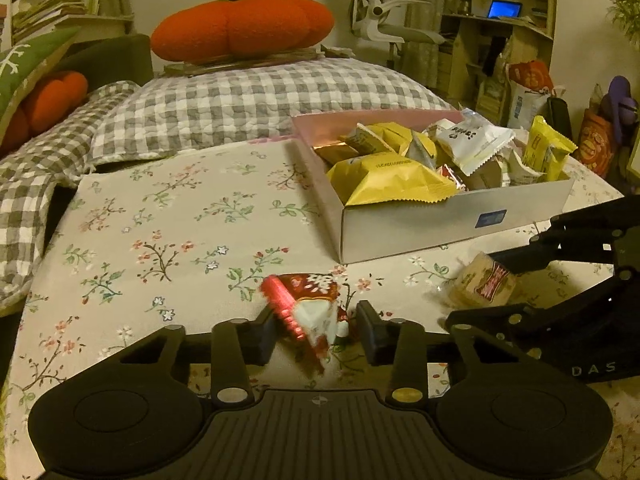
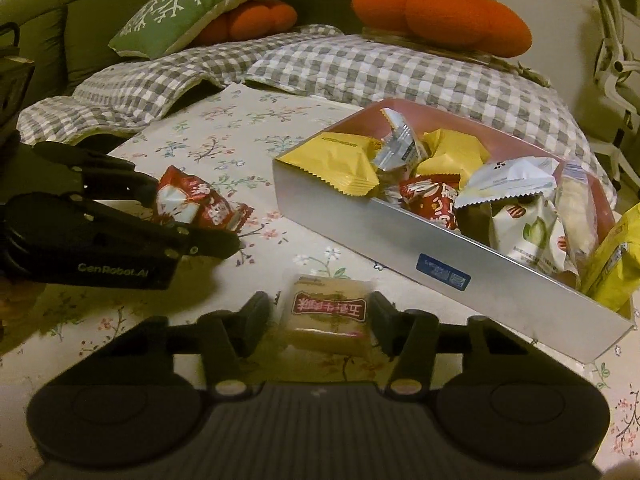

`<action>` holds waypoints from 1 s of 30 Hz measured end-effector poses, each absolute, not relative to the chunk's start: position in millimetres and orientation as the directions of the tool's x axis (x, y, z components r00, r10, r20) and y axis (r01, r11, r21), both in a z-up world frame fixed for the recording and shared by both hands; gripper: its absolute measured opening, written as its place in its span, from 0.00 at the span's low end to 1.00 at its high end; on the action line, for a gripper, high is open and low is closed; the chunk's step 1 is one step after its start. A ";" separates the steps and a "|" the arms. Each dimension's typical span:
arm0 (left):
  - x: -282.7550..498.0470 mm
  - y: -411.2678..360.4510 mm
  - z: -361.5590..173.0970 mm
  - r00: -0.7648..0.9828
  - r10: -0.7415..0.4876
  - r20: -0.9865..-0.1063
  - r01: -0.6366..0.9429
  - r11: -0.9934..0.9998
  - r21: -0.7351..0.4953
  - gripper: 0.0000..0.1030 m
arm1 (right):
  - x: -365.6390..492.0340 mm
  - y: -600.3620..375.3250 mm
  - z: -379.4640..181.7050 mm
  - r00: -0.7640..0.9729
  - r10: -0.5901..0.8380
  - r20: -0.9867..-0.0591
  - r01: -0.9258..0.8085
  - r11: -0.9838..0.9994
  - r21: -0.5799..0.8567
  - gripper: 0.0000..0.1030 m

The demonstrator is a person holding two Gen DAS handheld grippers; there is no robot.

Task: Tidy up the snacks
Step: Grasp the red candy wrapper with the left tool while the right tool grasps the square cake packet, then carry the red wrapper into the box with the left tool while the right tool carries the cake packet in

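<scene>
A red and white snack packet (image 1: 308, 312) sits crumpled on the floral tablecloth, and my left gripper (image 1: 316, 328) is shut on it, one pad at each side. The right wrist view shows that same packet (image 2: 192, 200) between the left gripper's fingers (image 2: 216, 244). My right gripper (image 2: 320, 316) is shut on a tan packet with a red label (image 2: 328, 316), which lies flat on the cloth. Just beyond both stands a long white snack box (image 1: 460, 216) with a pink inside, its wall (image 2: 360, 220) facing me, filled with several yellow, white and red packets.
The floral-clothed table (image 1: 160, 240) butts against a checked grey quilt (image 1: 240, 100) with orange pumpkin cushions (image 1: 240, 28) and a green cushion (image 2: 192, 4). An office chair (image 1: 380, 12) and cluttered shelves (image 1: 500, 20) stand behind the box.
</scene>
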State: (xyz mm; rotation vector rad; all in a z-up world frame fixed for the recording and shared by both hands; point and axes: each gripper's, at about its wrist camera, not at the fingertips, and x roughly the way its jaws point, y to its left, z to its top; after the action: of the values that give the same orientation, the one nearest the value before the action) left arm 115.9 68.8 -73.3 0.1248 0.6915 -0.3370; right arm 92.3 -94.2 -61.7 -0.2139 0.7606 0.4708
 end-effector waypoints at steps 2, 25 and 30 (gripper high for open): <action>114.7 69.1 -71.4 0.720 -0.264 -0.642 0.341 0.940 -0.004 0.30 | 92.0 -94.6 -60.3 0.627 0.328 -0.707 -0.478 0.878 -0.017 0.40; 92.7 67.0 -38.6 0.748 -0.288 -0.598 0.331 0.943 -0.039 0.26 | 80.0 -107.1 -34.5 0.637 0.339 -0.692 -0.433 0.900 0.042 0.38; 91.5 65.6 -27.0 0.763 -0.290 -0.577 0.311 0.948 -0.066 0.26 | 79.1 -113.6 -25.1 0.656 0.321 -0.683 -0.404 0.914 0.041 0.38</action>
State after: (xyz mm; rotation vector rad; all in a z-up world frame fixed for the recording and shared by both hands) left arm 91.5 65.6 -27.0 0.0345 0.6219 -0.3266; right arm 79.1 -113.6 -25.1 -0.1176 0.7496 0.4118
